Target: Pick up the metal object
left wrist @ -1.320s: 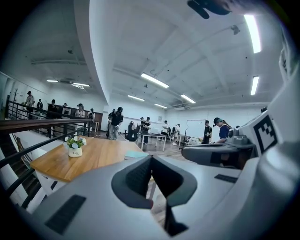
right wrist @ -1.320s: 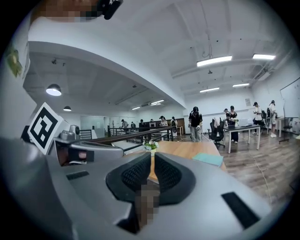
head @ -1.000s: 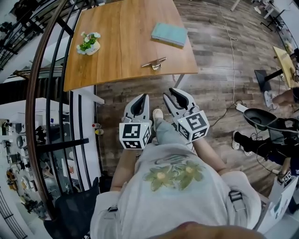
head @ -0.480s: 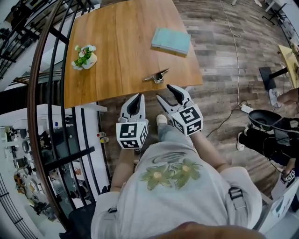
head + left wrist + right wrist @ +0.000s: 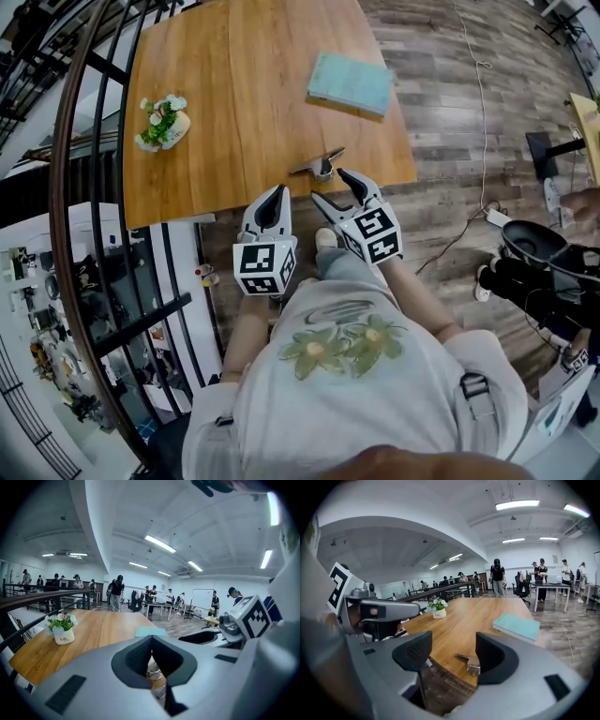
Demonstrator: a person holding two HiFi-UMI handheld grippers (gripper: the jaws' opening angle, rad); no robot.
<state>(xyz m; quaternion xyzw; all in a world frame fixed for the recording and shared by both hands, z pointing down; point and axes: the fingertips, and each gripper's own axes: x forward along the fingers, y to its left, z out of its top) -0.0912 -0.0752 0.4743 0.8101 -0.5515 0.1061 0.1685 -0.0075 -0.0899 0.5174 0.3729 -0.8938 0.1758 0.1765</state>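
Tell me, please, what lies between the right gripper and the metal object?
Nothing: in the right gripper view, only bare tabletop separates the right gripper, whose empty jaws have just been opening, from the metal object.

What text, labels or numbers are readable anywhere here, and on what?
"Life": on the white pot; small, last letters unsure.
Cube markers: black-and-white square patterns only, no words or numbers.
Book: no print visible on the cover.
Whiteboard: too far away to read.
Nothing else legible.
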